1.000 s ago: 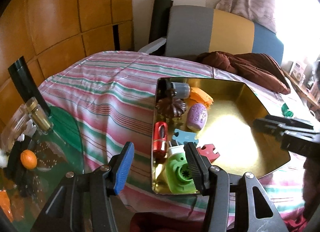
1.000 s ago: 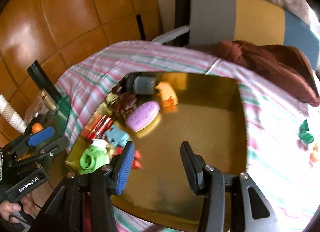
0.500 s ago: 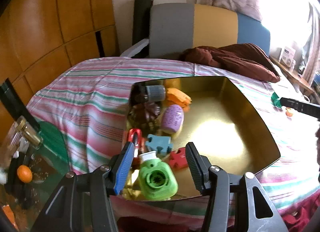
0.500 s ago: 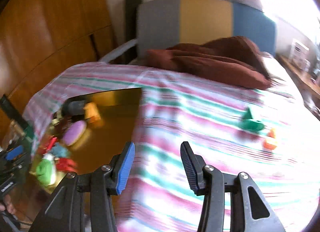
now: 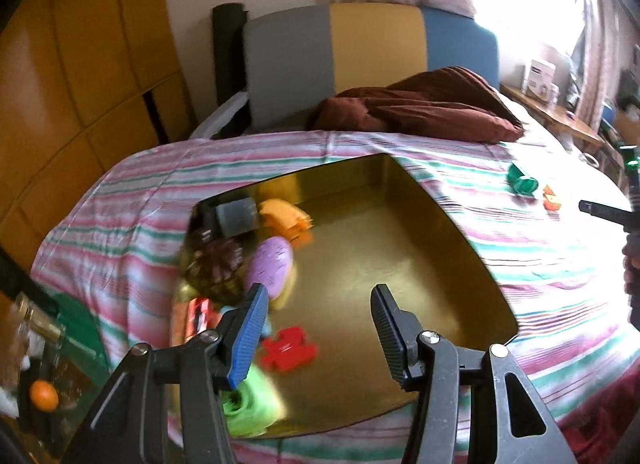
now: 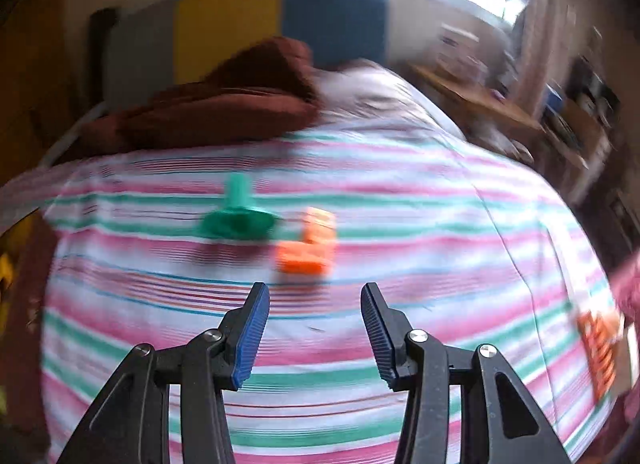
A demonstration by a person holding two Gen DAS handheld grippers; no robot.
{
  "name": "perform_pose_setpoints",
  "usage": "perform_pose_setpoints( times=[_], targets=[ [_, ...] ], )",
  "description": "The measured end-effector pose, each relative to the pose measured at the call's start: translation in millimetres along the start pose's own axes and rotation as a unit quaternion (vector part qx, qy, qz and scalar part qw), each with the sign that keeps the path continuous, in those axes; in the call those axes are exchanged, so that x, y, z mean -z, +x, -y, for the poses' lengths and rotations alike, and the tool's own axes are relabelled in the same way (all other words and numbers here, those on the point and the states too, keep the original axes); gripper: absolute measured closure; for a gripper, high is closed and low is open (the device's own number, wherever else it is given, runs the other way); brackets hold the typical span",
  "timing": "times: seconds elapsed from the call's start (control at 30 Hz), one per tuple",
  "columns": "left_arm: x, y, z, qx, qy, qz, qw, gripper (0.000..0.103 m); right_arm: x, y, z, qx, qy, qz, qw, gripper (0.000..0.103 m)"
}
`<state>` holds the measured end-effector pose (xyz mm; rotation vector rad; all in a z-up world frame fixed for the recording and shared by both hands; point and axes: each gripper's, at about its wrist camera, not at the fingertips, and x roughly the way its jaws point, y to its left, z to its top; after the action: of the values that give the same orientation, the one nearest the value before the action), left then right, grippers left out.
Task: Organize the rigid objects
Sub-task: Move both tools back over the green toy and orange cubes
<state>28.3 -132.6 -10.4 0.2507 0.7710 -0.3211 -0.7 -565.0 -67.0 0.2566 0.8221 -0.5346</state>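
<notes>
Orange block [image 6: 307,244] sits just left of centre in the right wrist view, out on the striped bedspread [image 6: 400,223], with the green funnel-shaped piece [image 6: 236,215] just beside it to the left, the two nearly touching. Both lie above the right gripper [image 6: 314,330], which hovers with its jaws partly parted and nothing between them. The picture is smeared, so the block's exact outline is hard to read, and that is the first worry: a pinch aimed at a blurred target could land on the block's corner and flick it away across the cloth.

Second worry: the green piece is so close that the left-hand jaw could clip it and knock it rolling. The bedspread is soft and wrinkled, so pads pressing down may snag fabric along with the block.

Out at the lower right edge lies another orange item [image 6: 598,348], too blurred to name.

Over in the left wrist view, the gold tray [image 5: 460,223] fills the middle, with the purple oval [image 5: 270,264], the red puzzle piece [image 5: 290,348], the dark ridged piece [image 5: 218,264] and others crowded along its left side. The left gripper [image 5: 316,330] hangs over the tray, jaws partly apart and empty. The tray rests on soft bedding; a careless drop near its rim could tip it, I reckon.
</notes>
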Motion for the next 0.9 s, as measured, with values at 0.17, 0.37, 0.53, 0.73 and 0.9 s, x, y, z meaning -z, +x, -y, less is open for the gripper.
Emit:
perform_pose_setpoints(
  times=[0.17, 0.37, 0.53, 0.73, 0.9],
  targets=[
    [-17.5, 11.9, 34.4, 0.041, 0.018, -0.008, 0.9990, 0.046, -6.2, 9.8, 27.5, -0.005, 0.080, -0.026, 0.996, 0.055],
    [-44.8, 33.3, 84.4, 0.102, 0.034, -0.028, 0.9938, 0.046, -3.7, 17.8, 32.3, -0.010, 0.104, -0.054, 0.993, 0.055],
    [-72.0, 58.3, 130.7, 0.141, 0.046, -0.046, 0.9879, 0.046, -3.0, 14.6, 35.1, -0.011, 0.119, -0.061, 0.991, 0.055],
    [-103.5, 103.9, 185.9, 0.173, 0.050, -0.083, 0.9801, 0.033, -2.9, 16.9, 45.0, -0.024, 0.150, -0.073, 0.986, 0.055],
    [-130.6, 143.7, 230.8, 0.183, 0.052, -0.098, 0.9768, 0.027, -3.9, 17.5, 48.0, -0.040, 0.166, -0.080, 0.982, 0.055]
  ],
)
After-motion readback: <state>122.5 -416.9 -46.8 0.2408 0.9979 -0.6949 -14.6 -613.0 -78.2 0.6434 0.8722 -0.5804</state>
